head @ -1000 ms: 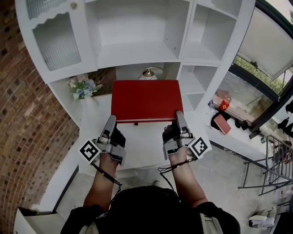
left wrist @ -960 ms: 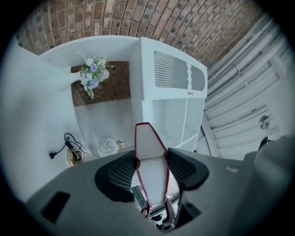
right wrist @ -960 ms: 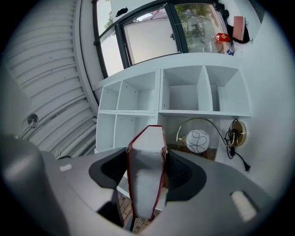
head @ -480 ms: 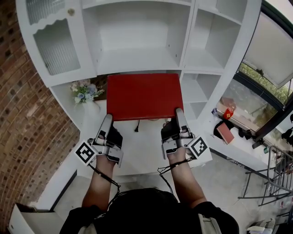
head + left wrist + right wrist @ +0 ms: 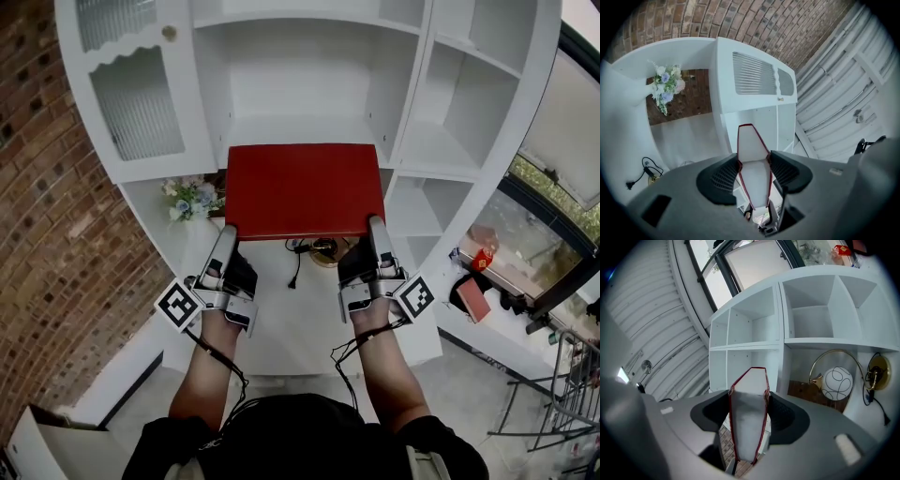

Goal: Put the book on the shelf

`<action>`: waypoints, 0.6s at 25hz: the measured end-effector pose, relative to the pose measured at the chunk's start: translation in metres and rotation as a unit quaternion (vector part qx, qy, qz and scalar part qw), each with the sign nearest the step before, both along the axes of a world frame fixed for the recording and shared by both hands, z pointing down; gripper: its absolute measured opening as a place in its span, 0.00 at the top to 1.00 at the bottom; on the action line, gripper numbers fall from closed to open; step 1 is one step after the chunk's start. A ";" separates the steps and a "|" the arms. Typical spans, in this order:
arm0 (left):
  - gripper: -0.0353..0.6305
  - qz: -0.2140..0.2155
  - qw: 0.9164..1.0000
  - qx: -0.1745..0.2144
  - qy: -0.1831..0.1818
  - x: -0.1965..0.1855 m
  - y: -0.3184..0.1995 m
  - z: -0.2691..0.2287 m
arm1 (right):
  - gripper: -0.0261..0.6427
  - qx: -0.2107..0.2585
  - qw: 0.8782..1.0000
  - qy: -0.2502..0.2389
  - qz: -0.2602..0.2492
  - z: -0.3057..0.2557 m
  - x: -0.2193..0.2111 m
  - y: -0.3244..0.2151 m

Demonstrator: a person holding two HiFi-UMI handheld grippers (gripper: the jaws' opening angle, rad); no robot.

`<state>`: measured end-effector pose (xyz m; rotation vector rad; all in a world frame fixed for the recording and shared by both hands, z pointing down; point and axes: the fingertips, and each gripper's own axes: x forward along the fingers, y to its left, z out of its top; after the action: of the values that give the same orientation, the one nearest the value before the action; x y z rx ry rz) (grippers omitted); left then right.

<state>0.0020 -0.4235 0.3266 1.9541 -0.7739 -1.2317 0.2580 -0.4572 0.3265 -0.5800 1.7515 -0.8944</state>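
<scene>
A red hardcover book (image 5: 304,189) is held flat in the air in front of the white shelf unit (image 5: 309,131), its far edge near the lip of the wide middle shelf. My left gripper (image 5: 228,240) is shut on its near left corner and my right gripper (image 5: 375,232) is shut on its near right corner. In the left gripper view the book's white page edge (image 5: 753,164) stands between the two black pads (image 5: 725,176). The right gripper view shows the same: the book (image 5: 749,413) is clamped between the pads, with open cubbies (image 5: 754,319) ahead.
A glass-fronted cabinet door (image 5: 136,98) is at the left of the shelf unit. A flower bunch (image 5: 192,199) sits in a lower niche, and a brass lamp with a white globe (image 5: 836,380) and a black cable (image 5: 296,267) lie below the book. A brick wall (image 5: 56,216) is at the left.
Both grippers have lifted the book up and forward, from over the lower counter toward the wide middle shelf. The lamp below has come into sight.
</scene>
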 end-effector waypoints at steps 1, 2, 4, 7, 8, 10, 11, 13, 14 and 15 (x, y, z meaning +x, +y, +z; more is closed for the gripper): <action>0.60 -0.004 1.000 0.001 -0.004 -0.001 -0.004 -0.003 | 0.57 -0.002 1.000 -0.004 -0.003 0.000 -0.002 -0.005; 0.60 -0.008 1.000 0.001 -0.007 -0.003 -0.009 -0.005 | 0.57 -0.005 1.000 -0.007 -0.005 0.000 -0.003 -0.010; 0.60 -0.014 1.000 -0.001 -0.008 -0.004 -0.018 -0.009 | 0.57 -0.012 1.000 -0.011 -0.007 0.001 -0.004 -0.019; 0.60 -0.020 1.000 -0.006 -0.005 -0.006 -0.033 -0.012 | 0.57 -0.022 1.000 -0.009 -0.005 0.000 -0.007 -0.034; 0.60 -0.021 1.000 -0.007 -0.003 -0.007 -0.038 -0.013 | 0.57 -0.023 1.000 -0.007 -0.004 -0.002 -0.008 -0.039; 0.60 -0.024 1.000 -0.012 -0.001 -0.009 -0.048 -0.016 | 0.57 -0.029 1.000 -0.004 -0.002 -0.006 -0.009 -0.049; 0.60 -0.026 1.000 -0.015 0.000 -0.010 -0.053 -0.017 | 0.57 -0.032 0.999 -0.002 -0.001 -0.008 -0.010 -0.054; 0.59 -0.030 0.999 -0.022 -0.001 -0.012 -0.062 -0.019 | 0.57 -0.040 0.999 0.001 0.002 -0.012 -0.012 -0.063; 0.59 -0.031 0.999 -0.024 -0.001 -0.012 -0.067 -0.020 | 0.57 -0.043 0.999 0.002 0.002 -0.013 -0.012 -0.066; 0.59 -0.032 0.999 -0.025 -0.001 -0.013 -0.070 -0.022 | 0.57 -0.046 0.999 0.003 0.003 -0.015 -0.013 -0.070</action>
<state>-0.0107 -0.4940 0.3049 1.9026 -0.8666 -1.2359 0.2451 -0.5268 0.3113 -0.6475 1.7202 -0.9734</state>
